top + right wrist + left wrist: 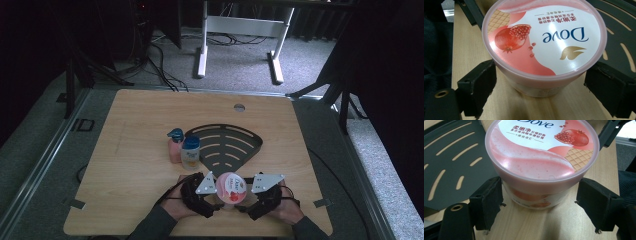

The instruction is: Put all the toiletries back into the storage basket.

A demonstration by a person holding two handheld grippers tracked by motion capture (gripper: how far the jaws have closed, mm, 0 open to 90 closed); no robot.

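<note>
Tub (231, 188) stands upright between your left gripper (207, 197) and right gripper (252, 199), equally near; both jaw pairs spread apart, flanking its wall, unclamped.

Black fan-shaped slotted rack (227, 144) at frame centre; pink bottle w/ blue cap (175, 145) and blue-capped clear bottle (190, 152) touching, just left of it. White desk frame (240, 35) at top.

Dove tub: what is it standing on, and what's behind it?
The Dove tub stands on the wooden table, between both grippers. Behind it lies the black slotted tray. The lid hides the tub's contents.
</note>
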